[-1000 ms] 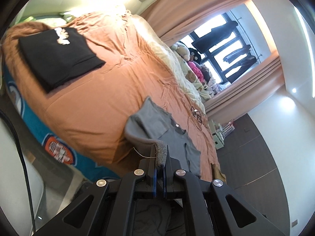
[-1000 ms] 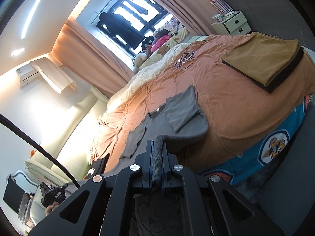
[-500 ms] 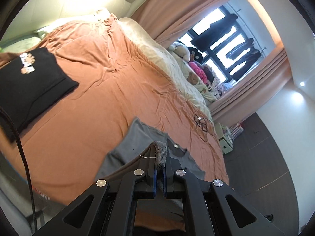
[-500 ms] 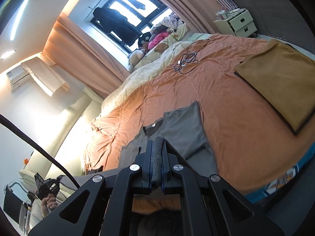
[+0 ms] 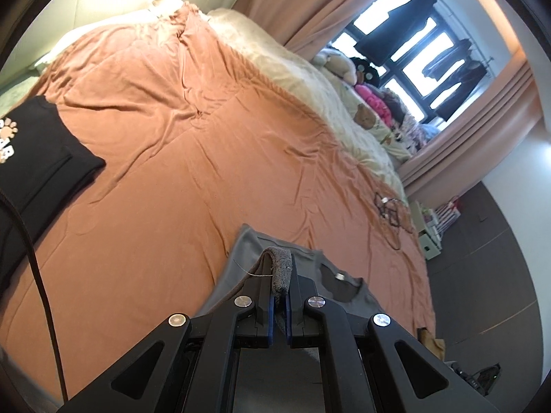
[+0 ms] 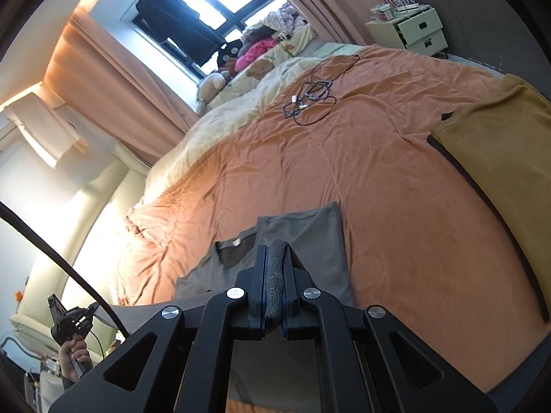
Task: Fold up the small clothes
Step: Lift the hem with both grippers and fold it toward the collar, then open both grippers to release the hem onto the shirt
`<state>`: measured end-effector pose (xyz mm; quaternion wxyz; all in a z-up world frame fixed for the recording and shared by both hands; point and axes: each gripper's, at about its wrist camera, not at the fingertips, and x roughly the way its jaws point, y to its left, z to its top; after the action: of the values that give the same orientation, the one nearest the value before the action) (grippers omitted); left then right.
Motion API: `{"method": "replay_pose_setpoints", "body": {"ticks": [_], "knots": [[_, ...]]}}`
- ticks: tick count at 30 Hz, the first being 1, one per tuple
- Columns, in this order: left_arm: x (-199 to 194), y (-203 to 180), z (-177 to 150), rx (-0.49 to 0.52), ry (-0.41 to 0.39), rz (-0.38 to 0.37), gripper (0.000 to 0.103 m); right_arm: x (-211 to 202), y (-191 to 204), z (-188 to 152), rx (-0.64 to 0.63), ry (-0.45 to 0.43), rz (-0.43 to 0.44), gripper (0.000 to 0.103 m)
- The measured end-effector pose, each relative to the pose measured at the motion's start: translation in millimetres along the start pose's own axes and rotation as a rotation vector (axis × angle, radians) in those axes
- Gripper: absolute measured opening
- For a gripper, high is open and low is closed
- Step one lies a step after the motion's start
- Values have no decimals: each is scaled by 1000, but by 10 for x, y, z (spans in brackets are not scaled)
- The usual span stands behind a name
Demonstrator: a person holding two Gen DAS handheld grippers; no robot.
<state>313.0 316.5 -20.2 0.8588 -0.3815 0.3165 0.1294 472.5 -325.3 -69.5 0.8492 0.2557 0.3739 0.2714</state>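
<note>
The grey shirt [image 5: 261,251] is spread on the orange bed cover [image 5: 172,179], collar up, its hem edge pinched in both grippers. The left gripper [image 5: 280,285] and right gripper [image 6: 273,285] are each clamped shut on a rolled bunch of hem. If the two are carried unevenly, the fold could be skewed; the thin knit may be slipped or bunched.
</note>
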Motion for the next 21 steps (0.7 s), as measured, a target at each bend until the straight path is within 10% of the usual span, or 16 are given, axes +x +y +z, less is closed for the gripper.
{"method": "replay_pose_setpoints", "body": {"ticks": [21], "knots": [[1861,321,243,-18,153,158,5,1761,-25,463,-5,154,-200,3]]}}
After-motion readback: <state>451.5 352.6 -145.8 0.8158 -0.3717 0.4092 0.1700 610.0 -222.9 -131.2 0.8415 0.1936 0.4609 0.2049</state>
